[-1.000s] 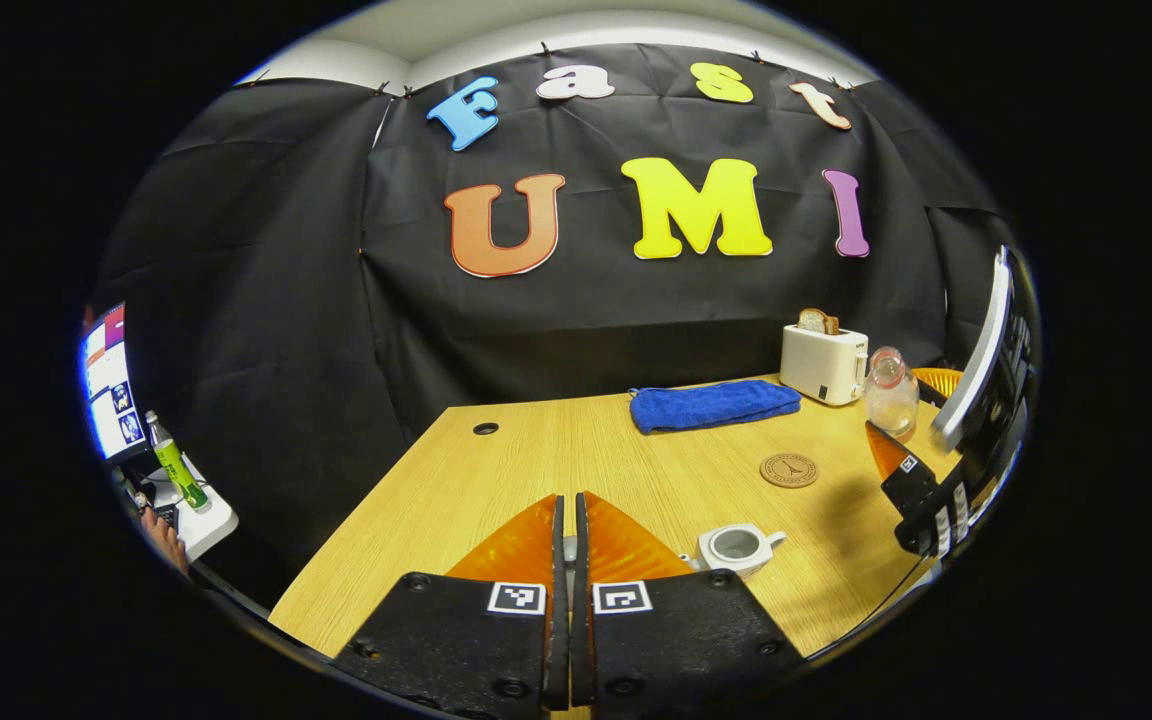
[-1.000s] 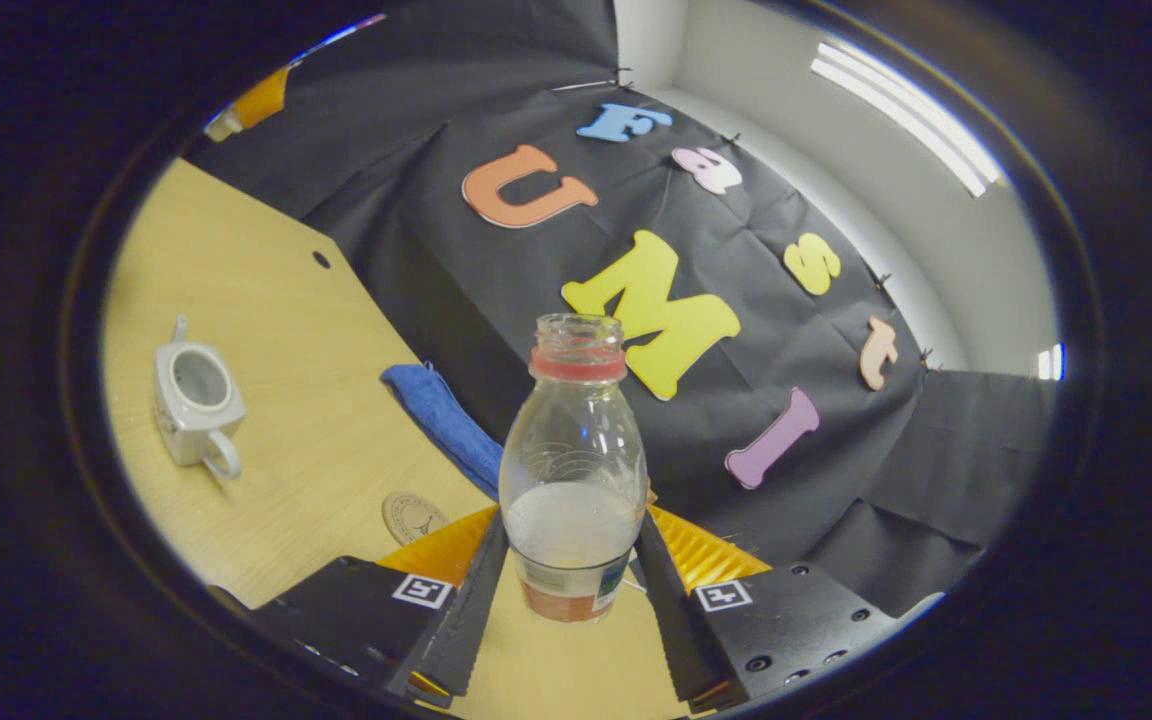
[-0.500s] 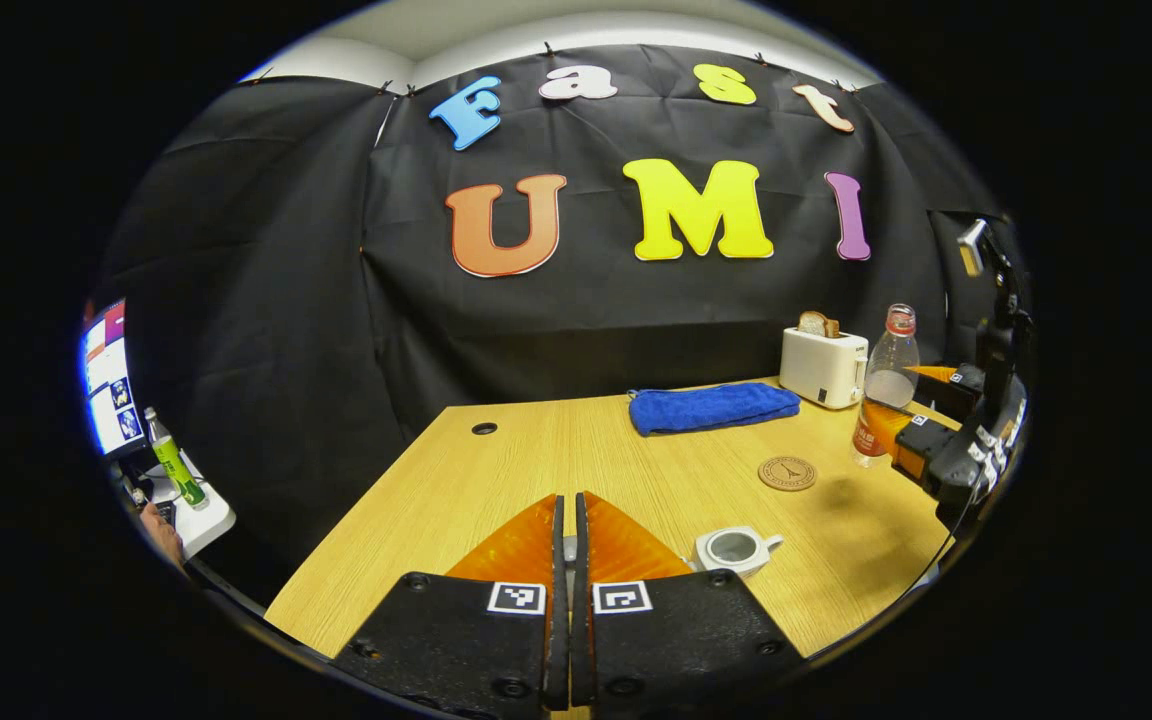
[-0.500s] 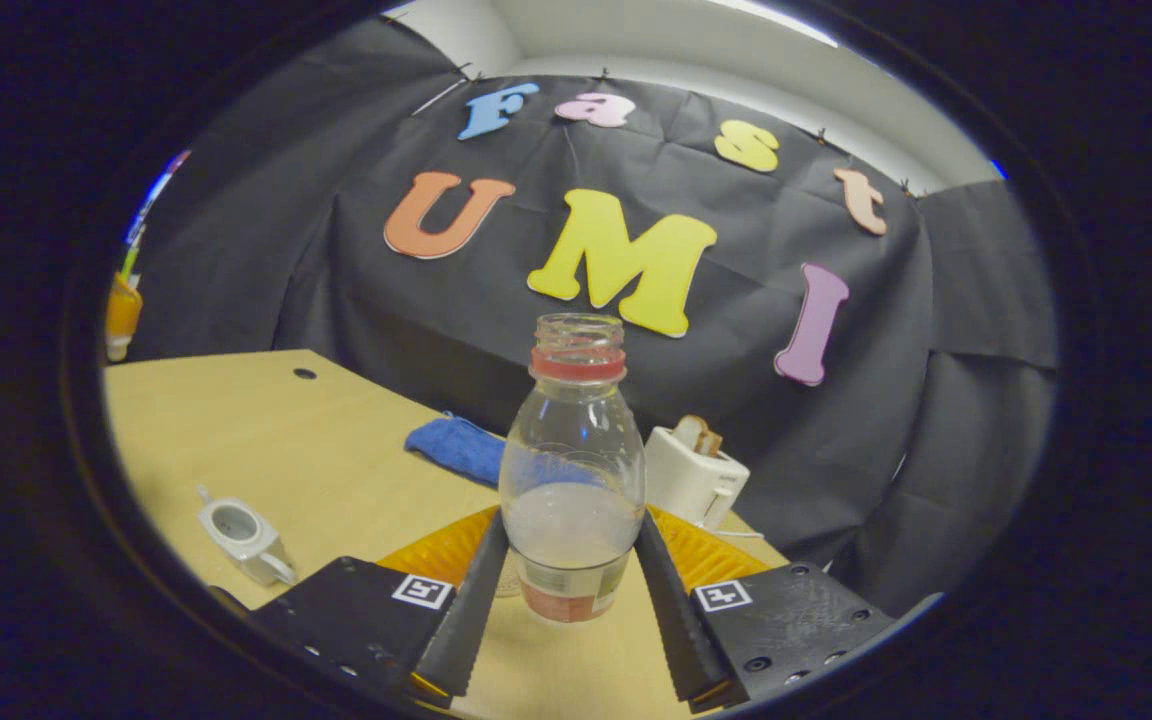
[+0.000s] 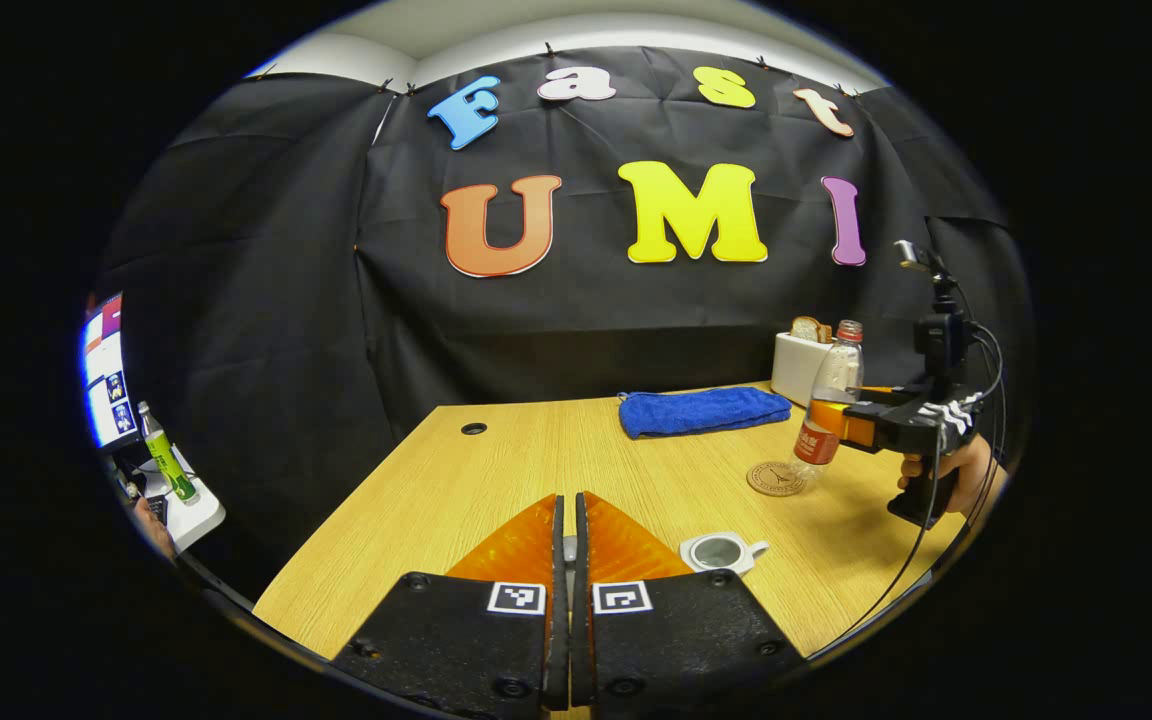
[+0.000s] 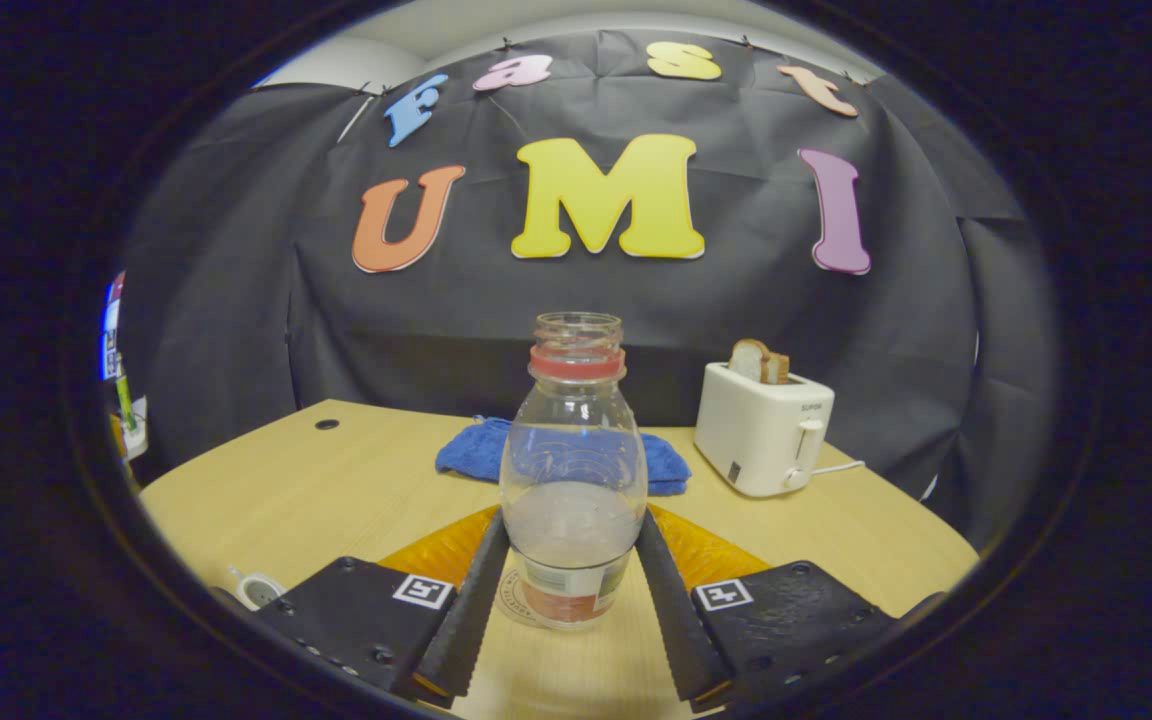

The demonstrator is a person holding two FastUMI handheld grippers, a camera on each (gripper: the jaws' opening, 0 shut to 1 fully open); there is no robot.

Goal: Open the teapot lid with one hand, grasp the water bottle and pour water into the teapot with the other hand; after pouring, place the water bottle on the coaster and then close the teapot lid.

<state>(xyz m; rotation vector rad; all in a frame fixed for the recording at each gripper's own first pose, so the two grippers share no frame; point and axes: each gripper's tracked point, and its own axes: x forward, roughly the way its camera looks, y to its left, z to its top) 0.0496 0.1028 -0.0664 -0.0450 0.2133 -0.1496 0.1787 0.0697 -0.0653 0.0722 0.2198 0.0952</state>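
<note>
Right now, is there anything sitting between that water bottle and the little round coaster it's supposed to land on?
Nothing visible is in the way. The right tool holds the water bottle upright, its base at the coaster, whose top is bare. The blue towel and toaster lie farther back, the open teapot nearer.

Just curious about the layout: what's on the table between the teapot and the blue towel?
In the left gripper view, bare table runs from the teapot to the towel; the coaster sits off to the side.
</note>
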